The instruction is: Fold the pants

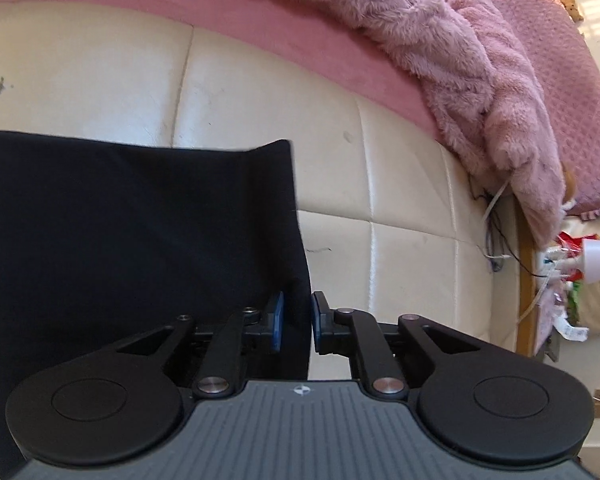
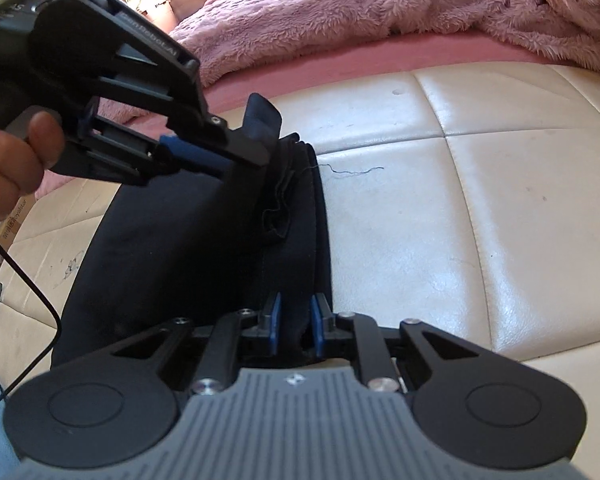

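— What did the right gripper (image 2: 294, 322) look like?
— Black linkage arms with silver screw heads behind the blue pads (image 2: 275, 320), and a grey ribbed body bearing a small round emblem.
— And the left gripper (image 2: 236, 160)?
— The same black build, white lettering on its side, and a thin black cable (image 2: 32, 292) trailing behind the hand (image 2: 8, 160).

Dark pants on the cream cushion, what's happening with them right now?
A person is folding the dark pants on the cream cushion with two handheld grippers. The right gripper pinches the near right edge of the fabric. The left gripper grips the far end, where a flap stands up. A pink fluffy blanket lies behind.
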A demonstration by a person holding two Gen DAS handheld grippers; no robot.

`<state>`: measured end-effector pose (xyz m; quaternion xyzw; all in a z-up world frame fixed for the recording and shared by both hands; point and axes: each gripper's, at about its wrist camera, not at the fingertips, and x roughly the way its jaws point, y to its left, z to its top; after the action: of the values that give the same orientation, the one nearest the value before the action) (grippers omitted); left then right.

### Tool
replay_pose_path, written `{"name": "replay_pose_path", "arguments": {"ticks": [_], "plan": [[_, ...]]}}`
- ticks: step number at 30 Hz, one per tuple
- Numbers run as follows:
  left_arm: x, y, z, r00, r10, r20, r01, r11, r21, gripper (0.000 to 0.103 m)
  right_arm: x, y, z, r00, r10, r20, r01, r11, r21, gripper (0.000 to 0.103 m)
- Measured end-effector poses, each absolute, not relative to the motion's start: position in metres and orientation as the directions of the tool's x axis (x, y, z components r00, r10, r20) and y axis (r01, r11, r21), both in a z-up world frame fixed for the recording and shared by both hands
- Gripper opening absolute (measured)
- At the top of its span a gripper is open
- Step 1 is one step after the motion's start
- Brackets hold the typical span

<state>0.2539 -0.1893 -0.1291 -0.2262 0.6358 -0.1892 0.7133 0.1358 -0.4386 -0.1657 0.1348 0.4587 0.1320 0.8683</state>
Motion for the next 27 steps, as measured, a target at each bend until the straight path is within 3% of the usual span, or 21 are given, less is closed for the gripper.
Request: {"name": "replay_pose_path", "arguments": {"ticks": [7, 10, 14, 20, 21, 23, 27], "plan": [[0.237, -0.162, -0.089, 0.2, -0.567, -0.799, 0.117, 0.824, -0.555, 0.015, 0.13, -0.449, -0.143, 0.579, 0.306, -0.756, -0.056, 0.939, 0.338, 0.015], [0.231, -0.137, -0.073, 0.283, -0.508, -0.813, 0.162, 0.861, -0.482, 0.015, 0.123, -0.459, -0.128, 0.609, 0.314, -0.729, -0.024, 0.925, 0.378, 0.016], [0.224, -0.099, -0.067, 0.336, -0.455, -0.825, 0.135, 0.89, -0.436, 0.015, 0.123, -0.462, -0.118, 0.622, 0.371, -0.69, -0.001, 0.881, 0.474, 0.028], [0.209, -0.06, -0.076, 0.36, -0.431, -0.828, 0.099, 0.9, -0.425, 0.015, 0.133, -0.451, -0.129, 0.579, 0.435, -0.69, 0.052, 0.824, 0.564, 0.028], [0.207, -0.058, -0.078, 0.361, -0.437, -0.824, 0.098, 0.896, -0.432, 0.015, 0.135, -0.449, -0.13, 0.569, 0.438, -0.696, 0.063, 0.821, 0.568, 0.027], [0.205, -0.055, -0.08, 0.368, -0.446, -0.816, 0.098, 0.891, -0.443, 0.015, 0.138, -0.446, -0.133, 0.552, 0.451, -0.702, 0.076, 0.81, 0.581, 0.007], [0.204, -0.051, -0.079, 0.391, -0.453, -0.801, 0.096, 0.886, -0.454, 0.015, 0.139, -0.439, -0.119, 0.566, 0.441, -0.697, 0.054, 0.823, 0.565, 0.003]]}}
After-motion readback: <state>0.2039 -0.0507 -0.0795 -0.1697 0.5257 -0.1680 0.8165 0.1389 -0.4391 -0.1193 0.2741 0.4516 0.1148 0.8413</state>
